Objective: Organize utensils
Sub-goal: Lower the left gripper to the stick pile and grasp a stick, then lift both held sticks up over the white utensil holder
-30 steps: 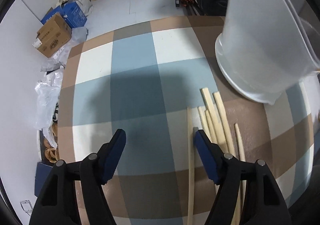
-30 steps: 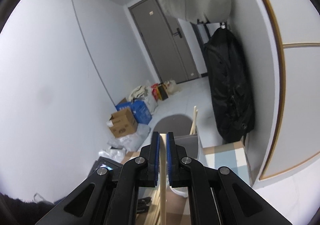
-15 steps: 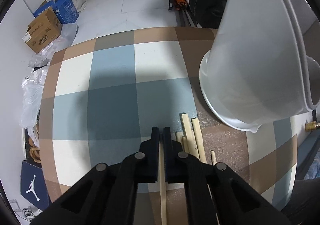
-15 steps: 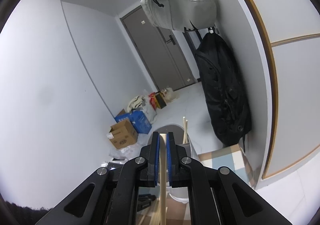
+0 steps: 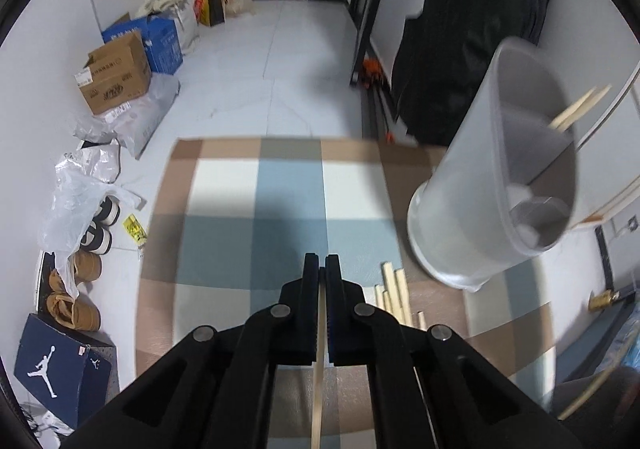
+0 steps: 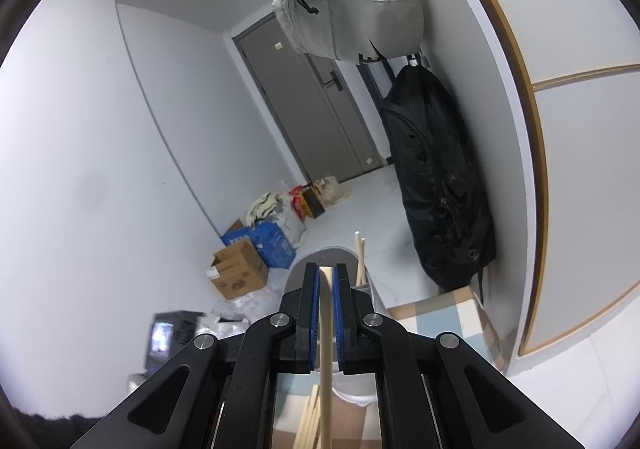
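Wooden chopsticks are being held by both grippers. The left gripper is pinching one thin chopstick between its pressed-together pads, its shaft trailing back under the jaws above the checked tablecloth. Just right of those fingers, a small bundle of loose chopsticks is lying on the cloth — close to the base of a white plastic holder, which is standing at the table's right side. Inside its divided opening, two stored chopsticks are leaning against the far rim. The right gripper is clamping another chopstick between its blue pads, the stick's squared end sitting level with the fingertips and its length running down toward the camera. Beyond those tips the holder's rim is showing, with two sticks poking up out of it — a few more are lying on the cloth below.
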